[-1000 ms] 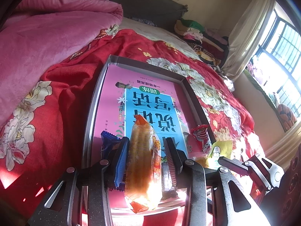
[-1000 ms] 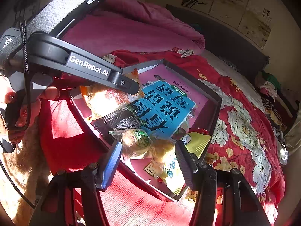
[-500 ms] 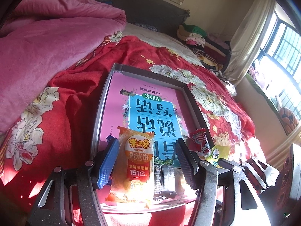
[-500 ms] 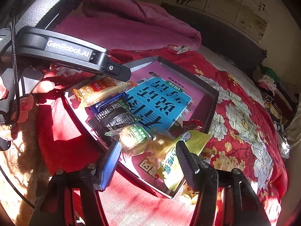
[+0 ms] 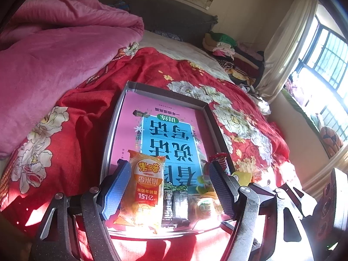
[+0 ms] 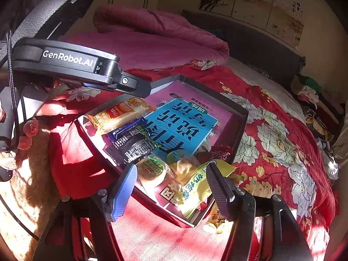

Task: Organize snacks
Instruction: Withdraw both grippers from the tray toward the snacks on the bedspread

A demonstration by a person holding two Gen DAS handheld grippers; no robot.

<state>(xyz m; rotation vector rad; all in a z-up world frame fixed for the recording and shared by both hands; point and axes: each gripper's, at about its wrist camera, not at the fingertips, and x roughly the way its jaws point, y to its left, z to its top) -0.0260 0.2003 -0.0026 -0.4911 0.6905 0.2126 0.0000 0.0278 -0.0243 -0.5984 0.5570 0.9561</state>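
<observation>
1. Since a second ago my left hand-held gripper [image 5: 167,187] has let go of the orange rice-cracker packet [image 5: 144,189]; its jaws have just been opening, and the packet now lies flat between them, pads clear of it, where before it stood clamped on edge.
2. That packet rests at the near edge of the grey shallow cardboard box lid [image 5: 113,128], by its near left corner, on the pink and blue book cover [image 5: 167,130] lining the lid.
3. Beside it along the same edge lie a black printed wrapper [image 6: 132,145] and a round green-labelled cake in clear film [image 6: 153,169].
4. My right hand-held gripper [image 6: 171,184] has also just been widening; it hangs open over the lid's near right corner, gripping nothing, with the yellow snack sachet [image 6: 193,191] lying between its fingers.
5. The lid sits on the red floral bedspread [image 5: 87,117].
</observation>
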